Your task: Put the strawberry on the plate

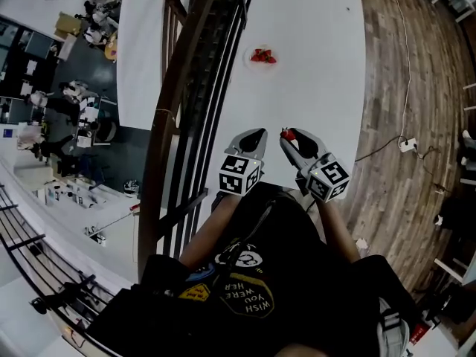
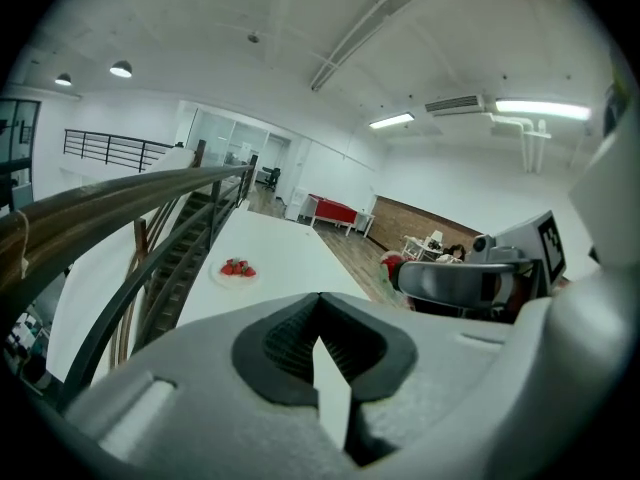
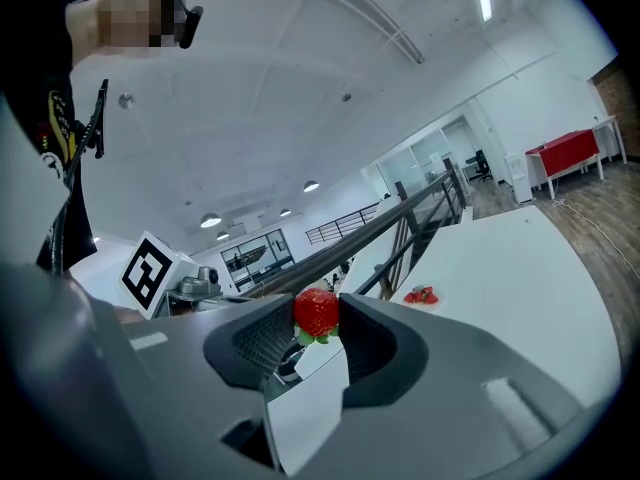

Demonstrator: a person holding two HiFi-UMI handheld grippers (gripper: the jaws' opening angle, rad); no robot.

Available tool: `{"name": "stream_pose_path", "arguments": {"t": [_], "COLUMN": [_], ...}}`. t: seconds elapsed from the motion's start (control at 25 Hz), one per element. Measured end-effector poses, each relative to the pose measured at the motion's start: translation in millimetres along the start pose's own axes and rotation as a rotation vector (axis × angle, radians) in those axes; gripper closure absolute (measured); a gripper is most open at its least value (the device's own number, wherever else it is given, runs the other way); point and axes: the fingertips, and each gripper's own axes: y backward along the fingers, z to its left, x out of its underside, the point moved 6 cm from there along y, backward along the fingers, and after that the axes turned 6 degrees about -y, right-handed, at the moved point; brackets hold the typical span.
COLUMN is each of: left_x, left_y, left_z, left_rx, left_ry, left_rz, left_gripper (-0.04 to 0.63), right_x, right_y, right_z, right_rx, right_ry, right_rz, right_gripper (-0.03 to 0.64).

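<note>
A red strawberry (image 3: 316,314) with green leaves sits clamped between the tips of my right gripper (image 3: 316,320); in the head view it shows at the tip of the right gripper (image 1: 288,134). My left gripper (image 1: 256,135) hovers beside it over the near end of the white table (image 1: 320,88), its jaws shut with nothing between them (image 2: 320,330). A small white plate (image 1: 262,56) holding several strawberries lies far ahead near the table's left edge; it also shows in the left gripper view as the plate (image 2: 237,270) and in the right gripper view as the plate (image 3: 421,296).
A dark stair railing (image 1: 186,88) runs along the table's left side. Wooden floor (image 1: 401,88) lies to the right with a cable and a white plug block (image 1: 407,145). The person's black shirt (image 1: 253,281) fills the lower head view.
</note>
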Motion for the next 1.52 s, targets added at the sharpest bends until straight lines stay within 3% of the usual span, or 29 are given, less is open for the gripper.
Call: {"name": "stream_pose_path", "arguments": {"t": [0.48,1.0,1.52], "left_x": [-14.6,-16.2,-13.9], "left_y": [-30.7,-57.5,-87.6], "left_z": [43.4,95.7,122.1], "left_rx": [0.023,0.007,0.053], "left_ry": [-0.075,-0.044,-0.003], "left_rz": [0.019,0.059,0.084], "left_gripper": [0.592,0.594,0.594], "right_x": [-6.5,-10.6,-11.8], "right_y": [-54.2,-109.0,-139.3], "right_z": [-25.9,-56.3,-89.4], "right_rx": [0.067,0.151,0.188], "right_ry": [0.024,0.052,0.038], "right_rz": [0.033,0.078,0.112], "right_gripper": [0.477,0.477,0.477]}}
